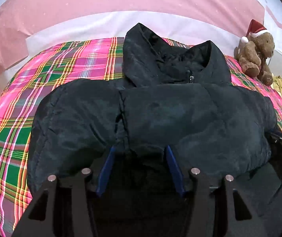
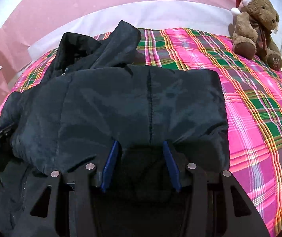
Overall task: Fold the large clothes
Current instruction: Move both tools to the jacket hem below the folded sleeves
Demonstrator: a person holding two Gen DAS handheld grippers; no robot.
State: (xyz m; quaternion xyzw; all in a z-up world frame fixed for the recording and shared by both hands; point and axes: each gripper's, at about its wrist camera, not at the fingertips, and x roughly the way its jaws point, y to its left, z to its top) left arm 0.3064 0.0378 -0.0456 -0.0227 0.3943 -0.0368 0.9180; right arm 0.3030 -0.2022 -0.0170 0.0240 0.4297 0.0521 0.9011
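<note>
Both claws, left [image 1: 139, 150] and right [image 2: 140, 144], pinch puffy black jacket [image 1: 160, 114] fold; plaid bedspread [image 1: 71, 59] beneath.

Left black two-finger gripper [image 1: 139, 150], blue pads: angled downward, jaws clamped on bunched dark cloth. Right black two-finger gripper [image 2: 140, 145]: likewise.

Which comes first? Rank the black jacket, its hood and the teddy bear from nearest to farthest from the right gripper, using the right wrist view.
1. black jacket, folded edge between the right gripper fingers.
2. hood, beyond, upper left.
3. teddy bear, far right corner.
</note>
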